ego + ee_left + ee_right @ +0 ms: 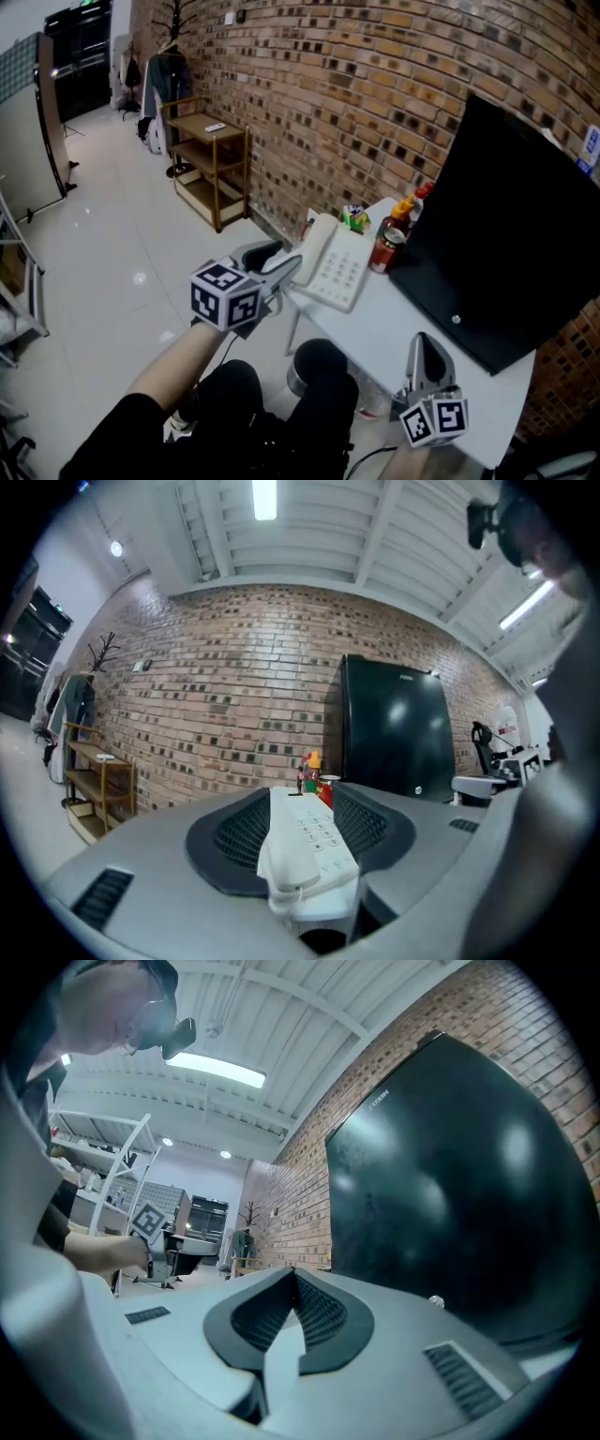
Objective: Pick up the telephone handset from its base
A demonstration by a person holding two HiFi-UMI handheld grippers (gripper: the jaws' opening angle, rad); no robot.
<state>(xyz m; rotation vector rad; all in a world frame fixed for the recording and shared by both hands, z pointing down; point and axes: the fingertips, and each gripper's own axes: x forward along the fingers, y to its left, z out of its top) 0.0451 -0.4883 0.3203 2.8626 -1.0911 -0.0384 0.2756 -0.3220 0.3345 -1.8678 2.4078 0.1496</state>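
A white telephone sits at the left end of the white table [394, 328]. Its handset [314, 246] lies in the cradle along the left side of the base [345, 272]. My left gripper [278, 262] is level at the phone's near end with its jaws apart. In the left gripper view the handset [289, 841] and keypad base [326, 841] lie straight ahead between the open jaws of that gripper [305, 801], and the pads do not press on them. My right gripper [425, 342] hovers over the table's near right part, jaws together and empty, as the right gripper view of it [293, 1274] also shows.
A large black monitor [506, 234] fills the right of the table. A red can [384, 248], sauce bottles [401, 216] and a small green figure [355, 217] stand just behind the phone. A wooden shelf [211, 159] stands by the brick wall. The person's knees are under the table edge.
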